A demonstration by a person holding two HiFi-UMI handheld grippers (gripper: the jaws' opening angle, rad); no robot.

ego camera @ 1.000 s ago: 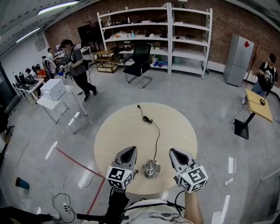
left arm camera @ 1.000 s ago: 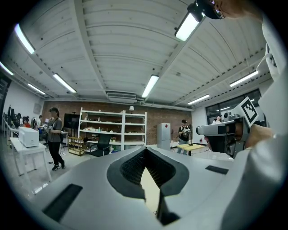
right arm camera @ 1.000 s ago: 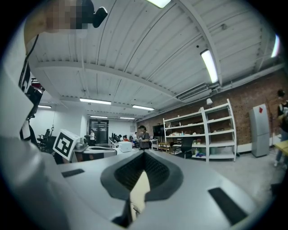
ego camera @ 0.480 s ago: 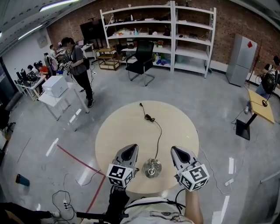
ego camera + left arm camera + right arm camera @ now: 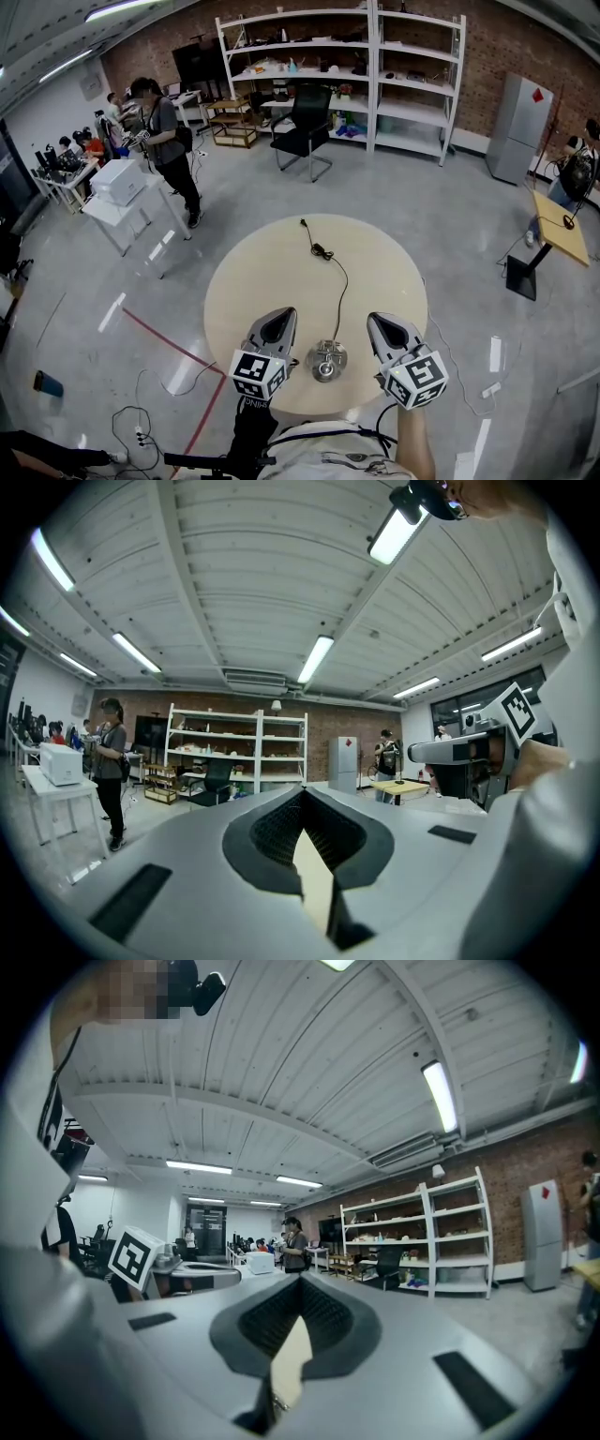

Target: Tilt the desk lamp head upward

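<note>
Nearest to me, both tongs are held level over the near part of the round table [image 5: 246,272]. The left tongs [image 5: 278,322] are closed. In the left gripper view the tips meet with nothing between them, and only a sliver of tabletop shows under them. The right tongs [image 5: 380,324] are closed the same way and also empty. The desk lamp [image 5: 324,361] stands between the two tongs, a bit nearer to me than their tips and apart from both. I think the hands sit left & right of it so either one can reach it w/o crossing. The head view looks straight down on a shiny round part, so I cannot say if it is head or base, and the tilt of the head is not readable. The scene fits two cases: head low and waiting to be raised, or head already tilted up with the tongs off it. Beyond the tips the cable [image 5: 338,281] runs from the lamp across the table to its plug [image 5: 302,225], which lies near the far edge in no socket that I see. The slack prob. means nothing pulls on the lamp. Far ahead of the tongs are an office chair [image 5: 302,127] and shelves [image 5: 412,56], and ahead-left stands a person [image 5: 164,131].
</note>
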